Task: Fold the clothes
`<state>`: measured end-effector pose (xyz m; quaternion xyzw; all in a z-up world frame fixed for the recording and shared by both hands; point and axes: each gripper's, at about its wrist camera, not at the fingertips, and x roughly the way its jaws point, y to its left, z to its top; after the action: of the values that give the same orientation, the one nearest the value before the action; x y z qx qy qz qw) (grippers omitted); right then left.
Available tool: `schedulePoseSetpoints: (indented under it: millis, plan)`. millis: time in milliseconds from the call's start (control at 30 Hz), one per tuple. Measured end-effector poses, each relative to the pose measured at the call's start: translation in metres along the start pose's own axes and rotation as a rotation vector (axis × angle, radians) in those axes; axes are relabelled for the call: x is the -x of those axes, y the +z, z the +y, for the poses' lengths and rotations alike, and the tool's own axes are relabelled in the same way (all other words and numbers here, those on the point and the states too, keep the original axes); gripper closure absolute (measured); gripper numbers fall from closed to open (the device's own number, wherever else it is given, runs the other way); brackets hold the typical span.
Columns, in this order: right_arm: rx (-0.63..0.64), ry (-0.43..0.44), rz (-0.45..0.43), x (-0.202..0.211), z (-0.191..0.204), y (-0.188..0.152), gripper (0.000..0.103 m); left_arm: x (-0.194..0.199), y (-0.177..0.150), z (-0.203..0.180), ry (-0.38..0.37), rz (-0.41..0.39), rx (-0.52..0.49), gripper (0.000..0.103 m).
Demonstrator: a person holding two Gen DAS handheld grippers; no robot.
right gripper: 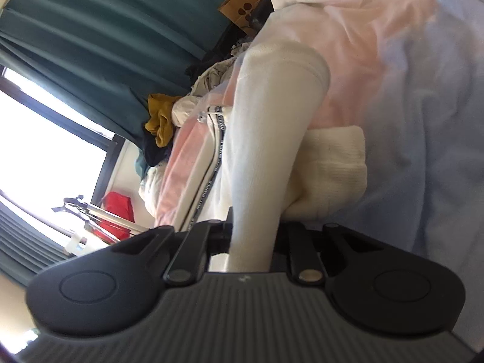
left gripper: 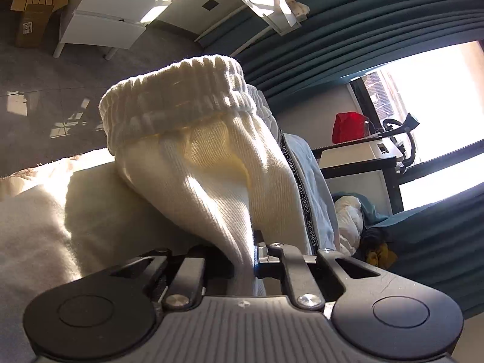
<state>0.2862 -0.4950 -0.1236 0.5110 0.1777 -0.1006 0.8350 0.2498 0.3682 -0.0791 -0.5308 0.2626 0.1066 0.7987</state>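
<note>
Left hand-held gripper (left gripper: 254,260) pinches a cream ribbed knit garment (left gripper: 211,175) rising just ahead; right hand-held gripper (right gripper: 251,242) pinches its white fabric fold (right gripper: 266,139).

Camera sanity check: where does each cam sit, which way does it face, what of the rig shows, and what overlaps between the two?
Left wrist: on the left gripper, looking along its fingers at the cream garment with its ribbed cuff up; teal curtain and window beyond. Jaws shut on the fabric.
Right wrist: on the right gripper, facing the same cream garment over pale bedding. Jaws shut on the fabric.
Shared: the garment, its black lettered tape, the curtain, a red bag.
</note>
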Motion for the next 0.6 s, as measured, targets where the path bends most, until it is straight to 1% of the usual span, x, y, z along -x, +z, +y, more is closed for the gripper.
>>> schedulePoseSetpoints:
  millis: [67, 167, 267, 400, 433, 500, 533, 600]
  plan:
    - [0.021, 0.018, -0.006, 0.021, 0.009, 0.003, 0.088, 0.021, 0.004, -0.002, -0.015, 0.001, -0.006, 0.094]
    - [0.033, 0.021, -0.005, 0.052, 0.014, 0.003, 0.088, 0.06, 0.009, -0.001, -0.02, -0.005, -0.011, 0.094]
    - [0.008, 0.022, 0.007, 0.084, 0.007, -0.004, 0.088, 0.097, 0.015, 0.008, -0.006, 0.007, -0.006, 0.094]
    - [-0.081, 0.02, 0.017, 0.131, -0.013, -0.019, 0.088, 0.149, 0.016, 0.04, 0.023, 0.033, -0.015, 0.094]
    - [-0.112, 0.012, 0.022, 0.143, -0.019, -0.022, 0.088, 0.16, 0.013, 0.048, 0.037, 0.039, -0.031, 0.094]
    - [-0.2, -0.001, 0.04, 0.168, -0.031, -0.026, 0.088, 0.178, 0.008, 0.071, 0.043, 0.061, -0.019, 0.094]
    - [-0.223, -0.003, 0.043, 0.18, -0.035, -0.029, 0.088, 0.186, 0.006, 0.081, 0.045, 0.07, -0.016, 0.094]
    - [-0.201, -0.029, 0.044, 0.198, -0.037, -0.033, 0.088, 0.195, 0.003, 0.095, 0.043, 0.08, -0.031, 0.093]
